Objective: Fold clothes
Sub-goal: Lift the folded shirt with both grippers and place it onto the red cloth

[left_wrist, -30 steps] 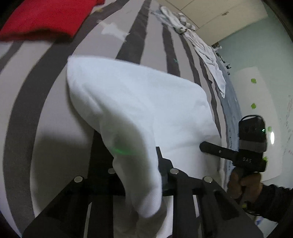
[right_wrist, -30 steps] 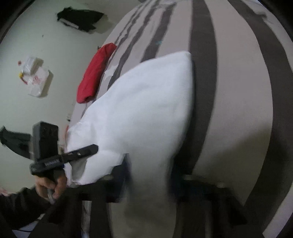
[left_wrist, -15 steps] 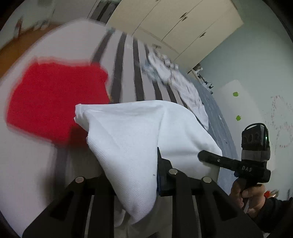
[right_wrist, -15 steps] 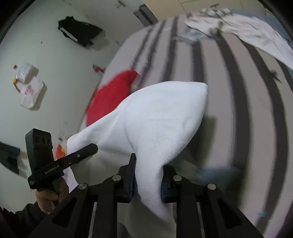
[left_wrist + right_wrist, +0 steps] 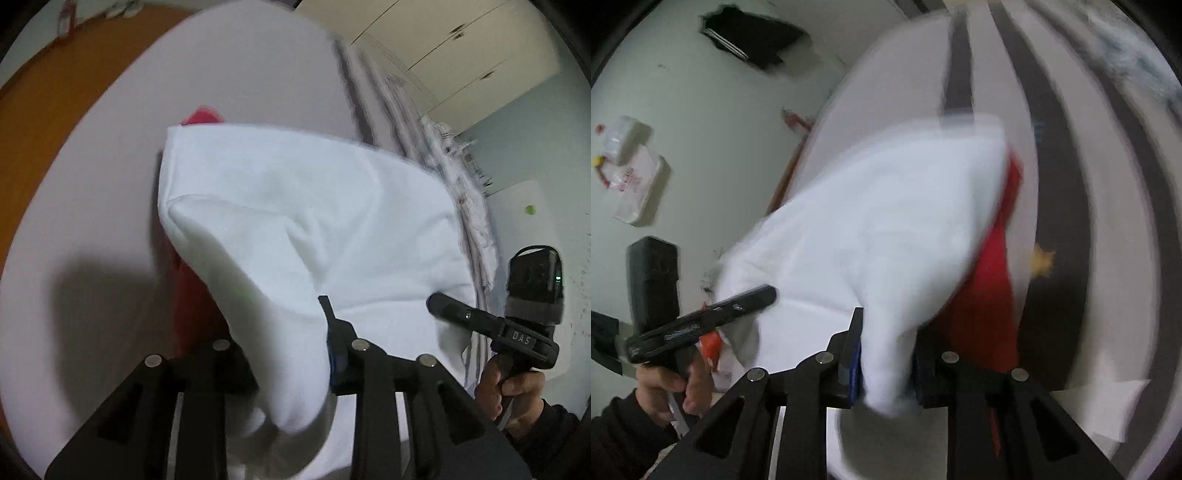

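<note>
Cloth (image 5: 303,214), white, hangs in the air between my two grippers, above the striped bed (image 5: 1067,155). My left gripper (image 5: 291,354) is closed on one corner, my right gripper (image 5: 886,354) is closed on another. Under the cloth I see a red garment (image 5: 990,295) lying on the bed.
</note>
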`<control>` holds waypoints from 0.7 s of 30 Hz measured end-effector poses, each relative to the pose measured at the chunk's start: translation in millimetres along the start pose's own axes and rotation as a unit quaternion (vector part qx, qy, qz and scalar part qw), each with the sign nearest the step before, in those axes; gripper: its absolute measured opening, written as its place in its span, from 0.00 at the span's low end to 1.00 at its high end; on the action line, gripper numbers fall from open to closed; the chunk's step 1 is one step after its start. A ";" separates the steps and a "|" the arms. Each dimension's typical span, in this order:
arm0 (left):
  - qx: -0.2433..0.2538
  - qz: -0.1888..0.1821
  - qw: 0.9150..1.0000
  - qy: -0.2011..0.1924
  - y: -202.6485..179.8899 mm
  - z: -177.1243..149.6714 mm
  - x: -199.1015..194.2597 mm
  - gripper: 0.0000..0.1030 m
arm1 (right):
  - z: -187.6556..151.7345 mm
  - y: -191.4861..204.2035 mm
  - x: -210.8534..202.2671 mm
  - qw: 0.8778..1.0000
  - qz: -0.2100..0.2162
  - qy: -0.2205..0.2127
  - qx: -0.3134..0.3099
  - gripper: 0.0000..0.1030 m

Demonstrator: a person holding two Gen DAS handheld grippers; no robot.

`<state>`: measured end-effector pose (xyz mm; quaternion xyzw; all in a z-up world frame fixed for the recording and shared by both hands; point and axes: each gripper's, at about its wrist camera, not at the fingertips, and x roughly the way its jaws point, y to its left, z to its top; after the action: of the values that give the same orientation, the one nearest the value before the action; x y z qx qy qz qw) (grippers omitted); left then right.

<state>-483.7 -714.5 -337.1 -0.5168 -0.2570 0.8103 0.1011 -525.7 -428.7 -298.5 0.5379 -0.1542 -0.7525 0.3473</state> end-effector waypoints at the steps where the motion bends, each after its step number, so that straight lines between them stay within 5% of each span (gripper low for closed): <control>1: 0.013 -0.001 1.000 -0.011 -5.0 0.4 -3.0 0.25 | -1.7 -5.1 4.7 1.000 0.003 0.004 0.005 0.19; 6: 0.043 -0.002 0.998 -0.046 -28.8 10.0 -20.9 0.23 | -6.5 -11.9 -2.0 1.000 0.004 -0.003 0.005 0.19; 12: 0.008 -0.001 1.000 -0.003 0.6 -3.5 2.6 0.29 | -11.1 -27.7 -4.3 1.000 -0.008 0.010 0.022 0.18; 15: -0.036 -0.011 0.999 -0.012 5.2 -4.8 -8.3 0.37 | -15.5 -29.9 3.2 0.999 -0.018 0.027 0.030 0.32; 16: -0.043 0.001 0.999 -0.022 5.4 -7.3 -18.6 0.40 | -15.9 -27.5 -0.7 0.999 -0.024 0.025 0.027 0.36; 19: -0.035 0.073 0.993 -0.088 -0.3 -18.7 -59.4 0.72 | -17.3 -17.4 -23.1 0.999 -0.052 0.003 0.003 0.43; 21: 0.004 0.138 0.977 -0.164 -14.8 -28.7 -90.6 0.75 | -18.6 -8.7 -39.7 0.994 -0.101 -0.036 -0.036 0.46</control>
<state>-419.4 -731.9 -267.7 -0.4068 -0.1934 0.8912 -0.0536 -504.6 -392.5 -282.8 0.5103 -0.0841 -0.8078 0.2828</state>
